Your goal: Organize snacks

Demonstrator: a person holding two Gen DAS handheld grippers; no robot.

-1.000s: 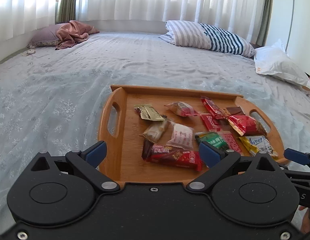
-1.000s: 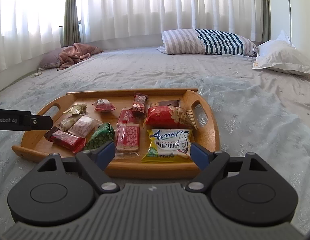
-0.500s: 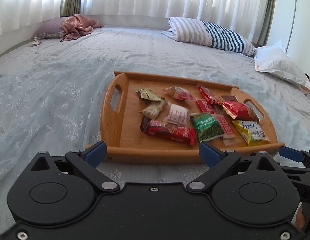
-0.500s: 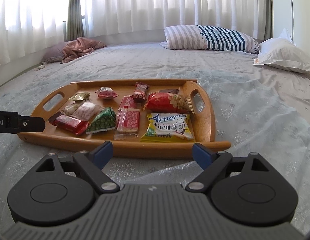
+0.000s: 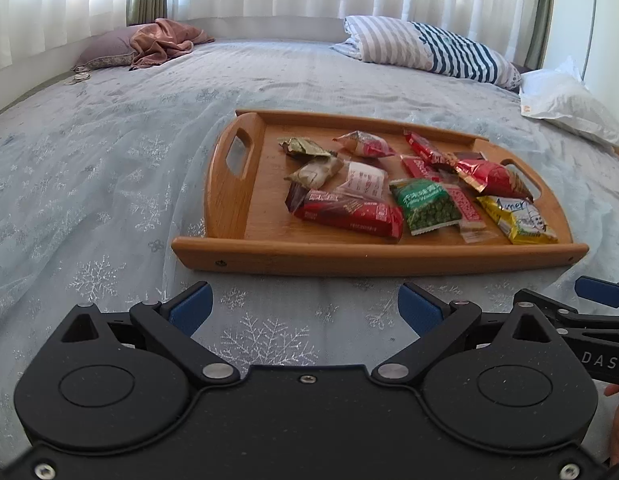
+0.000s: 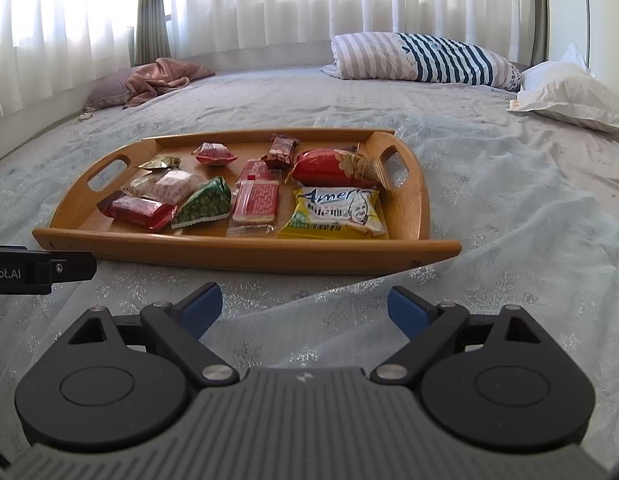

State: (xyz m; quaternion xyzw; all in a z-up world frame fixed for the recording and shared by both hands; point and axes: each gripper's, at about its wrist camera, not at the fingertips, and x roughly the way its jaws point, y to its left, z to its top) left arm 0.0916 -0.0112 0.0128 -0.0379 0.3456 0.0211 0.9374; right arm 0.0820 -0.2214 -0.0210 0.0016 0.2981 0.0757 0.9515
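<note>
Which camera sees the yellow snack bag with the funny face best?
The right wrist view: the yellow snack bag faces it nearly head-on, showing its lettering and face. The left wrist view shows it at the wooden tray's far corner, slanted and partly covered.

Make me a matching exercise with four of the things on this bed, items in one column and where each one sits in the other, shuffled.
Items:
1. yellow snack packet
2. green pea packet
3. striped pillow
4. pink blanket

Places:
A. far left of the bed, by the curtain
B. near right corner of the wooden tray
C. head of the bed, beside the white pillow
D. on the tray, between the long red bar and the pink wafer pack

Pairs: 1-B, 2-D, 3-C, 4-A
</note>
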